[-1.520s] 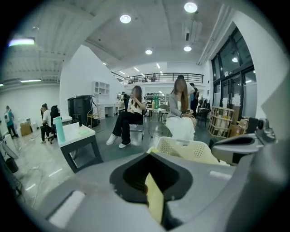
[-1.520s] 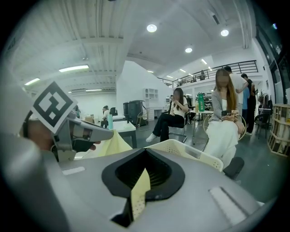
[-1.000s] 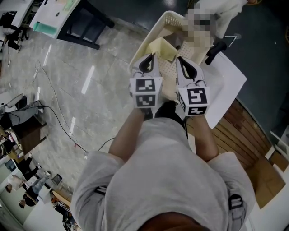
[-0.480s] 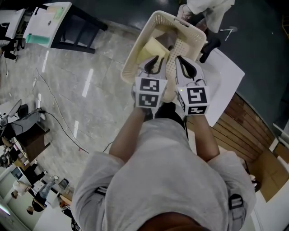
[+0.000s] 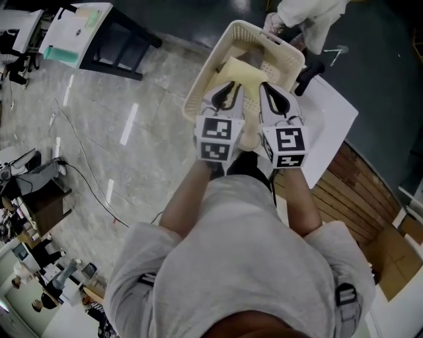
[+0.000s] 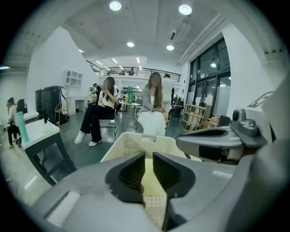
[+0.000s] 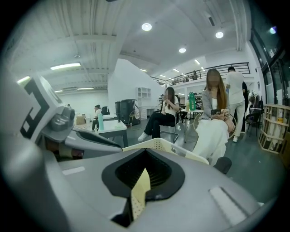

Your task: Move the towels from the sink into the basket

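Observation:
A cream perforated basket (image 5: pixel 198 92) stands on the floor ahead of me. Both grippers hover side by side over its near half. A pale yellow towel (image 5: pixel 246 71) hangs between them above the basket's inside. In the head view my left gripper (image 5: pixel 229 94) is at the towel's left and my right gripper (image 5: pixel 276 98) at its right. The left gripper view has the left gripper (image 6: pixel 148 171) closed narrowly on the towel (image 6: pixel 149 181), with the basket (image 6: pixel 131 145) just beyond. In the right gripper view the right gripper (image 7: pixel 144 176) is shut on a towel edge (image 7: pixel 141 188).
A white board (image 5: pixel 334 125) lies under the basket's right side, with wooden slats (image 5: pixel 350 198) nearer me. A dark table (image 5: pixel 99 33) stands at the far left and cables (image 5: pixel 86 165) cross the marble floor. A seated person in white (image 5: pixel 310 16) is just behind the basket.
Both grippers, with the yellow towel, now sit further over the basket than a second ago. The towel lies higher between the jaws. The grip looks unchanged.

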Demonstrator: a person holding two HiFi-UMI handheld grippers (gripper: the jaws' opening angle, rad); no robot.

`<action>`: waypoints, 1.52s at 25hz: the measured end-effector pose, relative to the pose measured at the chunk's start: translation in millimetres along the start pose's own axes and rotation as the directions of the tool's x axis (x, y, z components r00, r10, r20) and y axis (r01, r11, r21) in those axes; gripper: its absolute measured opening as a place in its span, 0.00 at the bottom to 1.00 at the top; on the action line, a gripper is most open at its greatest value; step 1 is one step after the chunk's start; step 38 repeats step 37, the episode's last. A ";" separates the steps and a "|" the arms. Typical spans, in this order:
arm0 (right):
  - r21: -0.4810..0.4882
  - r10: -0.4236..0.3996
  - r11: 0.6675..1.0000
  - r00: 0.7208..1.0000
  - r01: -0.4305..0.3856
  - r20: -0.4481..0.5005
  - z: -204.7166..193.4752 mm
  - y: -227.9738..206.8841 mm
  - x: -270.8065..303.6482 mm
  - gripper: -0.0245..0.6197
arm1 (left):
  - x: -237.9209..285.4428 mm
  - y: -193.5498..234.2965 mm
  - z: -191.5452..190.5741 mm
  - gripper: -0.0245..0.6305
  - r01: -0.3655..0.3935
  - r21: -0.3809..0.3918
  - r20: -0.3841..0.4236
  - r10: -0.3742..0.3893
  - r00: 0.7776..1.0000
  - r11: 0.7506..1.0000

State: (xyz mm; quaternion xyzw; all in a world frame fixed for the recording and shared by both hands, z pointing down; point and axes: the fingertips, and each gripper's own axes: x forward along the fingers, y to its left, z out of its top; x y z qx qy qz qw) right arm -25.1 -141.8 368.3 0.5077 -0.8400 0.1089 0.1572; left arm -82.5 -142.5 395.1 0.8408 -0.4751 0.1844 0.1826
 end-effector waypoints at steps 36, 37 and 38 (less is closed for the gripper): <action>-0.093 -0.046 0.994 0.990 0.059 0.132 53.1 17.6 -33.1 0.05 | -31.8 -7.2 34.0 0.07 -0.031 0.001 0.147 0.031 0.989 1.000; -0.093 -0.047 0.994 0.990 0.060 0.132 53.0 17.1 -34.1 0.05 | -31.9 -8.0 34.0 0.07 -0.031 0.001 0.147 0.030 0.989 1.000; -0.093 -0.047 0.994 0.990 0.060 0.132 53.0 17.1 -34.1 0.05 | -31.9 -8.0 34.0 0.07 -0.031 0.001 0.147 0.030 0.989 1.000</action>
